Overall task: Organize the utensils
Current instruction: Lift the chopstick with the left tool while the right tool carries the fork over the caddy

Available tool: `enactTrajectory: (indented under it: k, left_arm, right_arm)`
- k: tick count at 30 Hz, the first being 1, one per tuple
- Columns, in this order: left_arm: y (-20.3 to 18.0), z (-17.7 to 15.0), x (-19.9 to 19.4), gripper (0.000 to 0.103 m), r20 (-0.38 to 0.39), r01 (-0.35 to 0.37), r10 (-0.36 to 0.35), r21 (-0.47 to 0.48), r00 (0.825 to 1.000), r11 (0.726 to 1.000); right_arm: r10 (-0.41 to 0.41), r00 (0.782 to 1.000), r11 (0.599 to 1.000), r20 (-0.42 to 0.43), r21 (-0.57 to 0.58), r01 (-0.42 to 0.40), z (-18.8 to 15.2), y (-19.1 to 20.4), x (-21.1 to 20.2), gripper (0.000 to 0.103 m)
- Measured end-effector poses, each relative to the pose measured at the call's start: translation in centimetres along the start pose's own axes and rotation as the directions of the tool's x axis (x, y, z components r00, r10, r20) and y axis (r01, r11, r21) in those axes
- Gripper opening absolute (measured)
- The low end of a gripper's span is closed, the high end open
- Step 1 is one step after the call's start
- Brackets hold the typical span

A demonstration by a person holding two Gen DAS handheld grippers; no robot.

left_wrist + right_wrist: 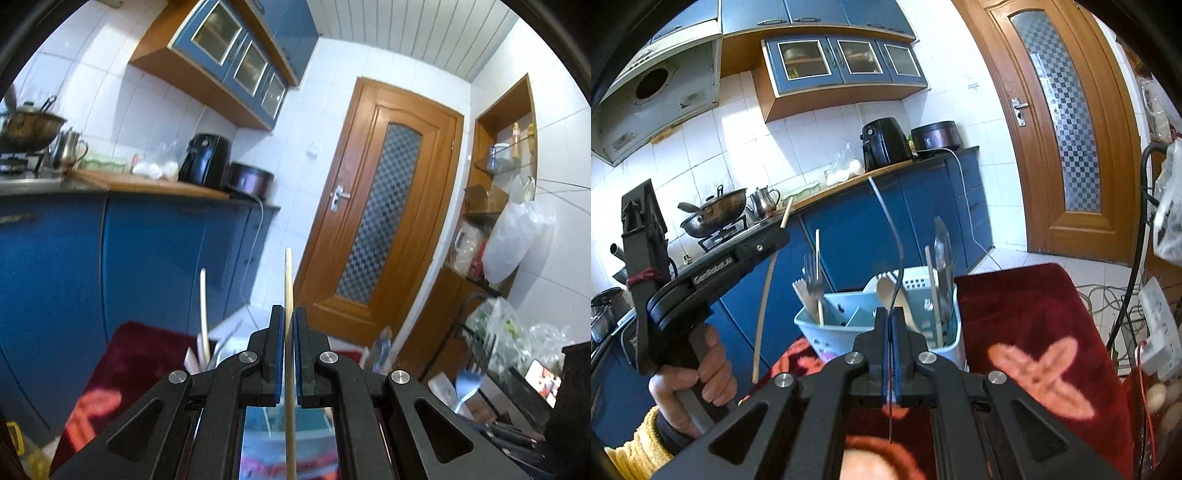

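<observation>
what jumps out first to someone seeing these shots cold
Each tool is pinching a long thin stick: the left tool is shut on a pale wooden chopstick that stands up between its pads, and the right tool grips a dark thin chopstick. Just beyond the right tool a light blue utensil caddy sits on a dark red cloth, holding forks, a wooden spoon and more chopsticks.

Two forward-looking wrist fisheyes, low, sharing blue cabinets (147, 251), wooden door (380, 206) and utensil caddy (834, 332).
</observation>
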State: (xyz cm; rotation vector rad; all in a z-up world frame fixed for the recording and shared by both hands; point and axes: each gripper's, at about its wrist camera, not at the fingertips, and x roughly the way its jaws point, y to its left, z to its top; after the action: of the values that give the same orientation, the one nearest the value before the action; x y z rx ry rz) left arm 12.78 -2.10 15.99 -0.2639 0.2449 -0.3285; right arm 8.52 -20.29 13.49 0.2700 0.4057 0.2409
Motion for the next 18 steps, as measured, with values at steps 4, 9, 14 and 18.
enactTrajectory:
  k: [4,9,14,18]
  left_arm:
    - [0.0,0.9,1.7,0.004,0.046,-0.01,0.01,-0.004,0.999,1.0]
    - [1.0,1.5,4.1,0.004,0.107,-0.052,0.055,-0.032,0.993,0.998]
    - [1.7,0.9,5.8,0.004,0.16,-0.111,0.115,-0.034,0.98,0.993]
    - [2.4,0.0,6.8,0.004,0.177,-0.148,0.153,-0.04,0.972,0.988]
  right_arm:
    - [-0.007,1.0,1.0,0.011,-0.008,0.007,1.1,-0.5,0.7,0.003]
    - [-0.017,0.999,1.0,0.031,-0.012,0.018,2.4,-1.5,1.7,0.003]
    - [-0.031,0.999,0.999,0.044,-0.026,0.032,3.2,-2.1,2.7,0.003]
    - [-0.034,0.998,0.999,0.044,-0.032,0.035,3.5,-2.2,3.9,0.003]
